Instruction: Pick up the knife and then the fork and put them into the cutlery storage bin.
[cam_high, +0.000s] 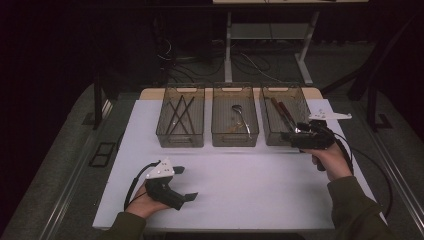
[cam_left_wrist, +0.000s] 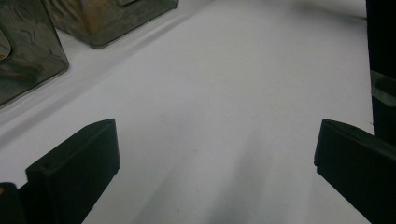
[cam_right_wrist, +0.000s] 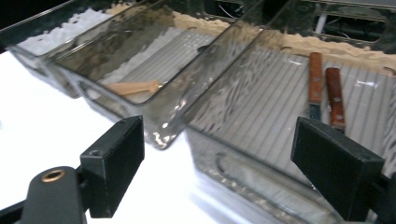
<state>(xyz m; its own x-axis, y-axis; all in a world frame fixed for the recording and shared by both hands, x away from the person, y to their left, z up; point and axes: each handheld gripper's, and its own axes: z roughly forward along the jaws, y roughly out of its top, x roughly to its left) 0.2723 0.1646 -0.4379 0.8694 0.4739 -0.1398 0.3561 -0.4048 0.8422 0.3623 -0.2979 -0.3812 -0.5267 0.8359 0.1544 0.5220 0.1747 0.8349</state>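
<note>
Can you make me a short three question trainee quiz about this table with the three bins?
1. How many clear bins stand in the row?
2. True or false: the right claw grips a knife.
3. Which bin holds the two wooden-handled knives: A left, B middle, C right?

Key: 1. Three. 2. False, it is open at the right bin with nothing in it. 3. C.

Left bin (cam_high: 180, 121) near the table's (cam_high: 240, 180) far edge holds dark chopsticks (cam_high: 179, 115); middle bin (cam_high: 234, 120) holds a spoon (cam_high: 241, 116).
</note>
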